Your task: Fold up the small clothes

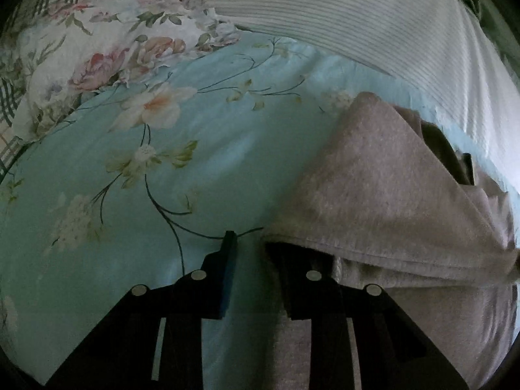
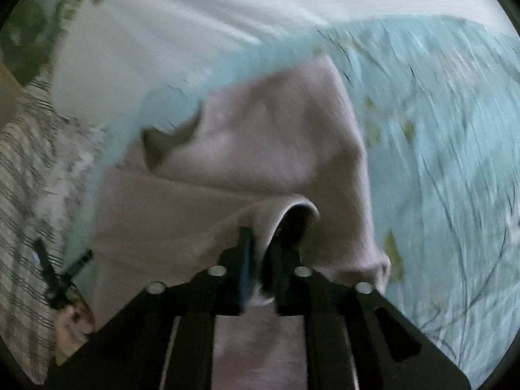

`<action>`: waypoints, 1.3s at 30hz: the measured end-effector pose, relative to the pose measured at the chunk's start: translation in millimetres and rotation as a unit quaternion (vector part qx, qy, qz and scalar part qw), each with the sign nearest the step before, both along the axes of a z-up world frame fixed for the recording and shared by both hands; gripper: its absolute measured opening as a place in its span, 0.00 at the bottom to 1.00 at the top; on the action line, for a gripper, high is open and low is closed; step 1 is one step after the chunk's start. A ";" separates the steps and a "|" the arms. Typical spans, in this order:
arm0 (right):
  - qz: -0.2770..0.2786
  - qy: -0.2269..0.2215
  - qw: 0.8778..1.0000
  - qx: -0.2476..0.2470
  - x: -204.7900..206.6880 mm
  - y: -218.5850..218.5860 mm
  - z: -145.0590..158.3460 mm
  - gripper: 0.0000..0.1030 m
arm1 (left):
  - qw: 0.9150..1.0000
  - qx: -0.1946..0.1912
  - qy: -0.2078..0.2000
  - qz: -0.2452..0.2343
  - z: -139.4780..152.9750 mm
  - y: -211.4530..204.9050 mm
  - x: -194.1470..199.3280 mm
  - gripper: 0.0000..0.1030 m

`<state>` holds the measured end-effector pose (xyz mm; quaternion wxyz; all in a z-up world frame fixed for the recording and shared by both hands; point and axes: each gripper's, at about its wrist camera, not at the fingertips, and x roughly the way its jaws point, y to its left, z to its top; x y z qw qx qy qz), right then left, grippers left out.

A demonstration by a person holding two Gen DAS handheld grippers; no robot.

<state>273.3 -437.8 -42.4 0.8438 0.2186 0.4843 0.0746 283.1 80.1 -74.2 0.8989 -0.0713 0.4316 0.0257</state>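
A pinkish-grey garment (image 1: 390,188) lies bunched on the pale blue floral bedsheet (image 1: 162,195). My left gripper (image 1: 252,243) stands at the garment's left hem. Its jaws are a little apart, with sheet showing in the gap, and the hem drapes over the right finger (image 1: 286,279). In the blurred right wrist view the same garment (image 2: 260,136) rises in a fold. My right gripper (image 2: 261,243) has a tuck of that cloth between its narrow jaws, and the hem curls over its right finger.
A floral pillow or quilt (image 1: 107,55) lies at the sheet's far left. White ribbed bedding (image 1: 357,16) runs along the back and right. In the right wrist view, a striped cloth (image 2: 22,169) lies at the left, with a hand and a dark tool (image 2: 58,279) near it.
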 end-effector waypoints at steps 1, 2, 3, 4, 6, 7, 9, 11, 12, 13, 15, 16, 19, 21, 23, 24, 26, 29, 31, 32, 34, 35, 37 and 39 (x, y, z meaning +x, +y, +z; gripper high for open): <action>-0.008 0.001 1.000 -0.003 -5.7 -2.2 0.8 0.47 | 1.000 -0.005 -0.001 0.000 -0.3 1.7 0.5 0.24; -0.018 -0.006 1.000 -0.006 -13.4 -4.8 5.3 0.58 | 1.000 -0.013 -0.004 0.001 -1.1 4.8 -0.4 0.25; -0.031 -0.023 0.999 -0.015 -24.2 -6.7 15.4 0.60 | 1.000 -0.020 -0.008 0.003 -2.3 7.7 -2.0 0.26; -0.041 -0.036 0.998 -0.026 -32.1 -7.1 23.8 0.60 | 1.000 -0.024 -0.011 0.003 -2.5 7.9 -3.5 0.26; -0.051 -0.065 0.996 -0.041 -43.4 -4.6 42.6 0.60 | 0.999 -0.026 -0.018 0.004 -3.6 8.2 -5.6 0.26; -0.041 -0.082 0.995 -0.032 -45.5 0.2 51.8 0.61 | 1.000 -0.024 -0.019 0.005 -3.4 6.6 -5.4 0.26; 0.005 -0.091 0.996 0.003 -33.4 20.9 60.0 0.67 | 1.000 -0.018 -0.022 0.006 -4.1 4.2 -5.9 0.26; 0.061 -0.086 0.994 0.035 -6.4 58.3 61.0 0.69 | 0.999 -0.020 -0.025 0.007 -4.1 4.2 -6.4 0.26; 0.090 -0.086 0.991 0.053 8.7 78.4 60.0 0.70 | 0.999 -0.025 -0.028 0.008 -4.1 5.7 -7.3 0.27; 0.122 -0.086 0.986 0.078 28.1 102.0 57.9 0.73 | 0.999 -0.030 -0.030 0.009 -4.5 7.3 -7.8 0.28; 0.171 -0.074 0.976 0.114 66.4 146.5 50.1 0.74 | 0.998 -0.046 -0.034 0.009 -5.5 11.9 -9.0 0.28; 0.189 -0.062 0.972 0.123 88.6 170.3 45.0 0.74 | 0.998 -0.056 -0.035 0.009 -6.0 14.4 -9.1 0.28; 0.231 -0.037 0.967 0.105 145.2 227.0 32.7 0.74 | 0.996 -0.080 -0.041 0.008 -7.6 20.6 -10.0 0.28; 0.248 -0.011 0.964 0.100 175.9 249.9 20.8 0.76 | 0.995 -0.092 -0.043 0.008 -8.2 23.1 -10.1 0.28; 0.275 0.053 0.956 0.090 202.0 274.6 -2.1 0.76 | 0.994 -0.099 -0.047 0.007 -8.6 24.4 -10.8 0.28; 0.291 0.079 0.949 0.091 204.3 282.1 -12.2 0.77 | 0.994 -0.102 -0.049 0.007 -8.5 24.9 -11.8 0.29; 0.335 0.109 0.929 0.111 204.7 302.0 -23.2 0.84 | 0.992 -0.111 -0.053 0.008 -8.6 26.8 -12.3 0.29; 0.374 0.084 0.907 0.175 204.4 326.0 -17.4 0.84 | 0.990 -0.127 -0.061 0.009 -8.6 30.4 -14.6 0.29; 0.378 0.066 0.892 0.240 210.4 338.4 -15.9 0.84 | 0.990 -0.127 -0.064 0.009 -7.8 30.3 -15.7 0.29; 0.374 0.060 0.888 0.259 214.8 343.1 -16.8 0.84 | 0.990 -0.125 -0.065 0.009 -7.1 29.5 -15.8 0.29; 0.357 0.049 0.882 0.305 222.5 351.1 -21.6 0.84 | 0.991 -0.117 -0.064 0.010 -5.4 26.8 -16.0 0.29; 0.341 0.043 0.883 0.321 226.7 353.7 -24.8 0.84 | 0.992 -0.113 -0.062 0.010 -4.5 25.8 -15.7 0.29; 0.316 0.039 0.881 0.351 230.0 354.7 -30.0 0.84 | 0.992 -0.111 -0.051 0.007 -0.6 25.2 -15.7 0.29; 0.303 0.028 0.877 0.372 228.9 356.9 -26.4 0.84 | 0.992 -0.115 -0.042 -0.003 5.1 25.2 -18.8 0.29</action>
